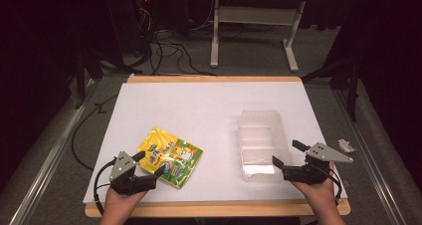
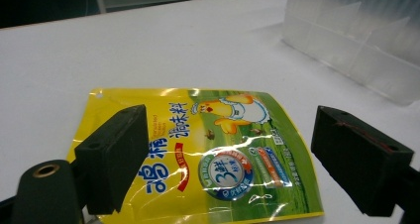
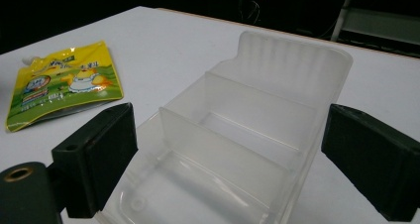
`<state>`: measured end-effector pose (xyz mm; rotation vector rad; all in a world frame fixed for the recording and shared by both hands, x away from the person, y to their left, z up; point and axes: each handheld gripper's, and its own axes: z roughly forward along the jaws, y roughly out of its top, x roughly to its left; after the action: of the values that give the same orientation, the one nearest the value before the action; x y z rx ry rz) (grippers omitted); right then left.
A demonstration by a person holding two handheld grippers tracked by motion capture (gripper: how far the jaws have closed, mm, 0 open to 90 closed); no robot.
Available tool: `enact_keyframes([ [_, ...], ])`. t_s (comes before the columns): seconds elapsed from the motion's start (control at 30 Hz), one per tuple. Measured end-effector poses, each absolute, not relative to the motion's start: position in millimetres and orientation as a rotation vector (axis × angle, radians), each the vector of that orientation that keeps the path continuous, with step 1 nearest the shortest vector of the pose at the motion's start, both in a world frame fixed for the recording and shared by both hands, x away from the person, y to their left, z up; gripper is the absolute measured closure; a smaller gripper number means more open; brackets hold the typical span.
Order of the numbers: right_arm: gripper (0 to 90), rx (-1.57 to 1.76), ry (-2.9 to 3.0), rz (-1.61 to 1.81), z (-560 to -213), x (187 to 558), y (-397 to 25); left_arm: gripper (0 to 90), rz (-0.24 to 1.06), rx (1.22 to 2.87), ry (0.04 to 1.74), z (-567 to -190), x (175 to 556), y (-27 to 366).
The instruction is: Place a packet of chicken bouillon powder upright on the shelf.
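Yellow seasoning pouch (image 1: 169, 157) lies flat on the white worktop (image 1: 199, 105), front left. Left tongs (image 1: 148, 164) at its near edge, jaws wide apart over the pouch, nothing gripped. Clear divided plastic tray (image 1: 262, 143) stands to the right, well apart from the pouch. Right tongs (image 1: 287, 153) at the tray's near end, jaws spread wide either side of it, nothing gripped.

- I see the white-topped bench (image 1: 199, 105) with a wooden rim, lit brightly against a dark room.
- Beyond the bench, a white table frame (image 1: 254, 31) stands on grey floor (image 1: 249, 56).
- Left of that frame, black cables (image 1: 164, 48) tangle.
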<state>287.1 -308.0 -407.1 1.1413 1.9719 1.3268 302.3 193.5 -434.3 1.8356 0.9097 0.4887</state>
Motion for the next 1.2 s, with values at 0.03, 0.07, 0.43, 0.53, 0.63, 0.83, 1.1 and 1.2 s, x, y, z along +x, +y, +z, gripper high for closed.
enact_keyframes([
  [0.03,7.1,1.140,1.975,1.324,-407,287,-308,15.3,0.488,1.849,0.903,-435,303,192],
  [0.07,7.1,1.137,1.978,1.322,-408,287,-307,15.3,0.487,1.862,0.900,-436,304,192],
  [0.43,7.4,1.132,1.982,1.329,-407,283,-307,16.3,0.472,1.868,0.925,-438,307,188],
  [0.53,7.6,1.127,1.983,1.331,-407,284,-308,17.2,0.466,1.860,0.942,-439,308,189],
  [0.63,8.1,1.129,1.983,1.335,-407,285,-309,17.9,0.463,1.851,0.959,-439,310,192],
  [0.83,9.1,1.135,1.977,1.342,-407,284,-310,18.9,0.461,1.836,0.994,-441,311,199],
  [1.1,10.3,1.140,1.985,1.342,-406,284,-311,18.3,0.465,1.827,1.012,-442,312,201],
  [1.2,10.4,1.143,1.983,1.351,-406,285,-312,18.2,0.480,1.827,1.033,-444,313,204],
])
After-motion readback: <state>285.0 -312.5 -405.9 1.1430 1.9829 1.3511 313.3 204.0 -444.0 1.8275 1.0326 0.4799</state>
